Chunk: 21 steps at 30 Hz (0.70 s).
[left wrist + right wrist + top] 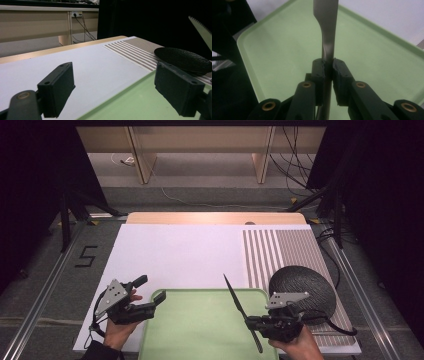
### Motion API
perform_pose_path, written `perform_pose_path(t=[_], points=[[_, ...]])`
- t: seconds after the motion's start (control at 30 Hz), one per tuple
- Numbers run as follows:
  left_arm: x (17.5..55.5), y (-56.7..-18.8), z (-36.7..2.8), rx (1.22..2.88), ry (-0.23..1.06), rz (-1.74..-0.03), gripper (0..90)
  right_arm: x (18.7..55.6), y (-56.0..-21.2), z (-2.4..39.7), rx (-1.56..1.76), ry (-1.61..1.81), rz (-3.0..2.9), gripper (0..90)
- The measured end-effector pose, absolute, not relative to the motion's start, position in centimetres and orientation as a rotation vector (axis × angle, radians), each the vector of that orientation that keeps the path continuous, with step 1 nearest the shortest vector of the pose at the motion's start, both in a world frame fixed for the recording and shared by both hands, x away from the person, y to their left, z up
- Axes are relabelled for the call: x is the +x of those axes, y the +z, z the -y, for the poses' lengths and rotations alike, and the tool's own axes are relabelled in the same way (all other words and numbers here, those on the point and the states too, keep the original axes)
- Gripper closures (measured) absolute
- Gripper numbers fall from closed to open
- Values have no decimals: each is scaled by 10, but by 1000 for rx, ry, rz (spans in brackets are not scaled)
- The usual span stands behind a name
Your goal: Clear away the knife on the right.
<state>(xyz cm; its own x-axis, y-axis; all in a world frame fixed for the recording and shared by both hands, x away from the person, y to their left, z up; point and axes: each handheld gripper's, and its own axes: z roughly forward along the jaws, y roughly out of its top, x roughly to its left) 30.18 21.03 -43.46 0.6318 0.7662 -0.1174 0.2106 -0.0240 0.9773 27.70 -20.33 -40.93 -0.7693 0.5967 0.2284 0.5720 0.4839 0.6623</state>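
Observation:
A slim metal knife with a saw-toothed blade hangs tilted over the right part of the pale green tray, tip pointing away from the person. My right gripper is shut on it. In the right gripper view the pads pinch the knife's narrow neck above the tray. My left gripper stands open at the tray's far left corner, holding nothing. In the left gripper view nothing lies between its jaws, and the blade's toothed tip shows at the upper right.
A black textured bowl, seemingly upside down, rests on a brown striped mat right of the tray; it also shows in the left gripper view. A white board covers the table beyond the tray. Cables run along the floor behind.

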Motion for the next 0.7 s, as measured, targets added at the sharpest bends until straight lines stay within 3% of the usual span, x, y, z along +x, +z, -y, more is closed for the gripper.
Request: perform_pose_path(t=[0.7], points=[[302,-435,-210,1571,537,-837,157,275,-431,185,1062,910,-2821,807]])
